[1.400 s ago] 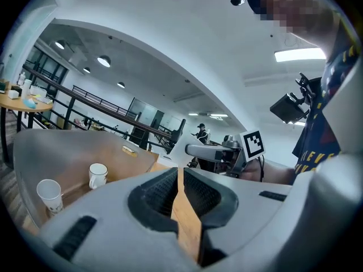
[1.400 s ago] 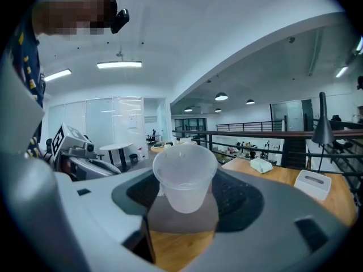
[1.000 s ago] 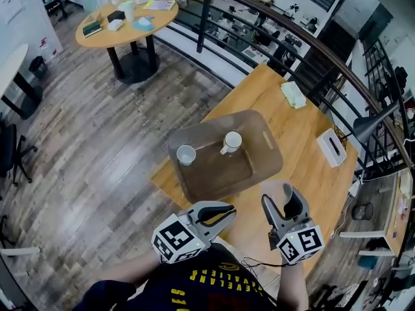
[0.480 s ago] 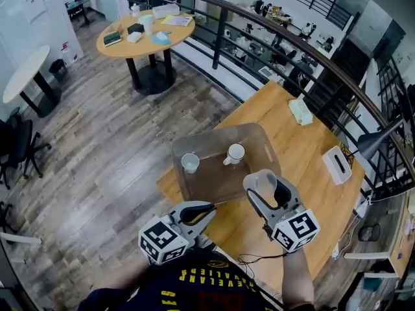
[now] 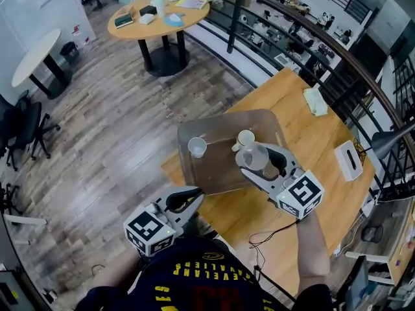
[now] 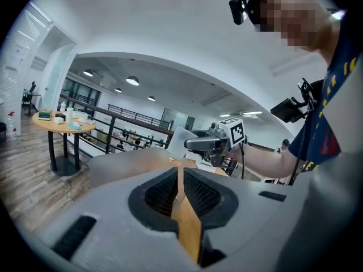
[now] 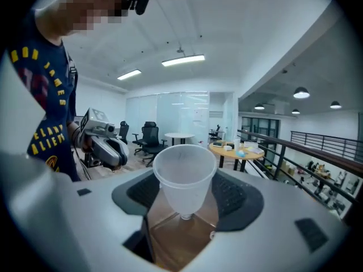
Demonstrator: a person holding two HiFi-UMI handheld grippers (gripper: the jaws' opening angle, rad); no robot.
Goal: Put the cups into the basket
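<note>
Holding a clear cup (image 5: pixel 251 153) upright, the right gripper (image 5: pixel 257 161) has its jaws clamped on the cup's lower sides. In the right gripper view the clear cup (image 7: pixel 184 174) sits betw. the two pads of the right gripper (image 7: pixel 186 200), rim up, nothing inside as far as I can see. From the head view it's above the near right part of the basket (image 5: pixel 198 173), just beside the mug (image 5: pixel 245 138). Can't tell if it touches the basket floor; prob. not set down yet.

Already in: 2 cups. A small white cup (image 5: pixel 197 147) stands upright at the basket's left side, and the mug stands toward the far right, the two well apart. So approx two thirds done, if the clear one is the last. No other loose cup shows on the table (image 5: pixel 311 173).

The left gripper (image 5: pixel 192 197) is low, near the table's near edge, jaws pressed together w/ nothing betw. them. The left gripper view agrees: the pads of the left gripper (image 6: pixel 180 192) meet along one line, empty. That view also catches the right gripper (image 6: pixel 211 143) w/ its cup, beyond the basket (image 6: pixel 113 166).

Left to do, as I judge it: lower the clear cup onto a free spot of the basket floor, clear of the mug, then let go. Risk: it looks like thin, light plastic, so easy to tip or squash.
</note>
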